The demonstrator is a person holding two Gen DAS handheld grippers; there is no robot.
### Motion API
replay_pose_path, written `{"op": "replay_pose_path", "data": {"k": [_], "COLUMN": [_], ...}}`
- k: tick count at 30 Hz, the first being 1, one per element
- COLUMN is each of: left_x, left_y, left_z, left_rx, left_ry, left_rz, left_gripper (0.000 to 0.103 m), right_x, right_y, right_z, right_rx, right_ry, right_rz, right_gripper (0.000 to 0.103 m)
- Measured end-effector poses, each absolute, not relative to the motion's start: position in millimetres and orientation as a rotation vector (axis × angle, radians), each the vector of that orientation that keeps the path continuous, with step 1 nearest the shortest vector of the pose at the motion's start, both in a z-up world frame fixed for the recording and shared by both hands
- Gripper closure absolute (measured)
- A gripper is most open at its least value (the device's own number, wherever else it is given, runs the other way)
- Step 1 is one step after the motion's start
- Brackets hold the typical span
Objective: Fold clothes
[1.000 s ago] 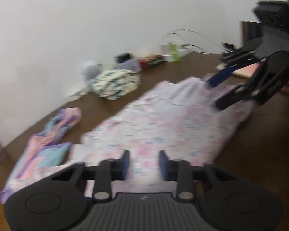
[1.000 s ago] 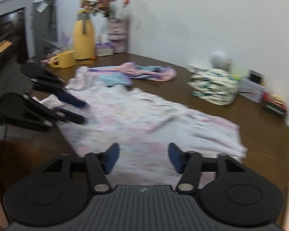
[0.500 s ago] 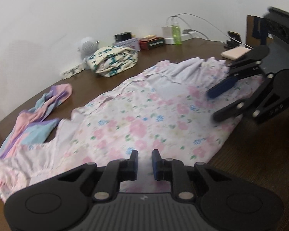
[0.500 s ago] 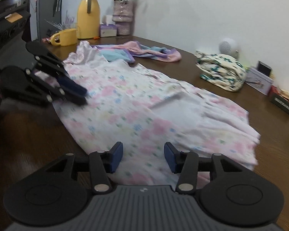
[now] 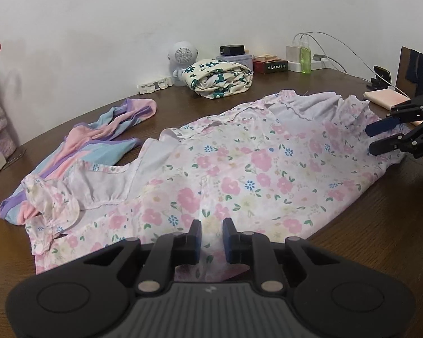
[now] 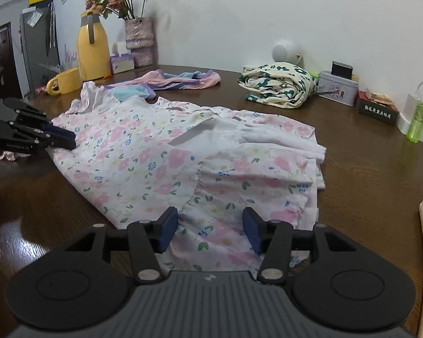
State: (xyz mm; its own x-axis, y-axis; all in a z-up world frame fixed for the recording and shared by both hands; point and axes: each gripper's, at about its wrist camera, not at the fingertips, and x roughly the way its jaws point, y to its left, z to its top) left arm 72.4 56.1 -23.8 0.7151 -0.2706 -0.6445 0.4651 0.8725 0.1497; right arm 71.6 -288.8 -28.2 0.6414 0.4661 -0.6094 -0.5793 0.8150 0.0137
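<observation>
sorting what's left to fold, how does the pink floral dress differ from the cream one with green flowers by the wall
The pink floral dress lies spread out flat across the table, unfolded; the cream garment with green flowers sits folded into a compact bundle near the wall. The dress has small pink and blue blooms on pale pink; the bundle has larger dark green flowers on cream. Both grippers are at the dress's near edge; none is near the bundle. Both are floral fabrics resting on the same table.

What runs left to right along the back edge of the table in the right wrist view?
Yellow mug → yellow jug → tissue box → pink flower vase → folded green-flowered garment → printed tin → dark red box → green spray bottle.
</observation>
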Motion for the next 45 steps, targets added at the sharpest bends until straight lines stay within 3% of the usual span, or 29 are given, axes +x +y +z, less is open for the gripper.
{"op": "replay_pose_path", "data": {"k": [4,8,11,21,25,28,31,33,35,43,45], "left_x": [67,48,24,-39,-44,-43,-41,-41,-40,-37,-36], "left_y": [61,80,109,198,217,226,230,228,226,231,233], "left_z": [-14,9,25,13,8,4,0,-2,-3,3,4], "left_rx": [0.302,0.262,0.236,0.234,0.204,0.188,0.192,0.209,0.226,0.247,0.237], "left_ry": [0.637,0.575,0.542,0.653,0.675,0.697,0.719,0.726,0.726,0.71,0.713], "left_rz": [-0.408,-0.38,-0.31,-0.118,-0.166,-0.216,-0.267,-0.296,-0.321,-0.36,-0.361], "left_gripper": [0.086,0.042,0.026,0.023,0.025,0.039,0.059,0.086,0.097,0.099,0.099], "right_x": [70,59,50,45,31,22,16,13,9,2,5], "right_y": [-285,-275,-252,-120,-66,-35,-12,2,13,41,44], "right_z": [-22,4,20,11,9,9,8,6,3,-10,-9], "right_rx": [-0.193,-0.19,-0.225,-0.405,-0.494,-0.548,-0.601,-0.638,-0.673,-0.793,-0.804], "right_ry": [0.644,0.566,0.517,0.537,0.52,0.499,0.492,0.491,0.491,0.494,0.503], "right_rz": [0.592,0.634,0.679,0.943,1.035,1.092,1.128,1.148,1.169,1.24,1.252], "right_gripper": [0.05,0.027,0.019,0.017,0.017,0.017,0.017,0.017,0.017,0.041,0.061]}}
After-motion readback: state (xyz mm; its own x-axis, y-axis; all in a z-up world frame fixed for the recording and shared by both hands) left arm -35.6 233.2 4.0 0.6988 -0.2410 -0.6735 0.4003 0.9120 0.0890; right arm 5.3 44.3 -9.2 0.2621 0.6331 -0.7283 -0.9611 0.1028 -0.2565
